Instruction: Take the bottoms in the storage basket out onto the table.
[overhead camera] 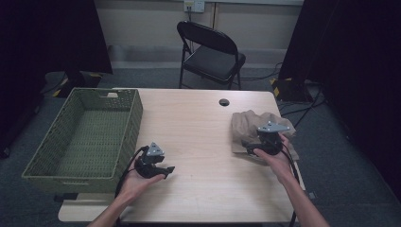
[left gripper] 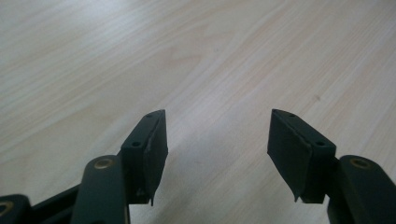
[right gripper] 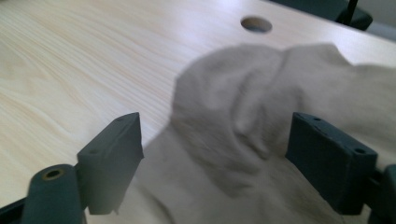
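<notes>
Looking down from the high view, the beige cloth [overhead camera: 257, 128] lies bunched at about three o'clock on the wooden table [overhead camera: 198, 123], close to the right edge, its long axis running roughly from eleven toward five o'clock. The right gripper [overhead camera: 253, 147] sits at the cloth's near edge, while the left gripper [overhead camera: 166, 171] hovers near seven o'clock, just beside the green woven basket [overhead camera: 85, 135]. The right gripper view adds what the high view cannot: its jaws stand wide apart with a raised fold of the cloth [right gripper: 261, 112] between them, the pads not pressing it, and the cable hole [right gripper: 256, 24] beyond at twelve. The left gripper view shows its jaws apart over bare wood, nothing between them. Open tabletop spreads between the two grippers; a black chair [overhead camera: 213, 52] stands behind the far edge.
</notes>
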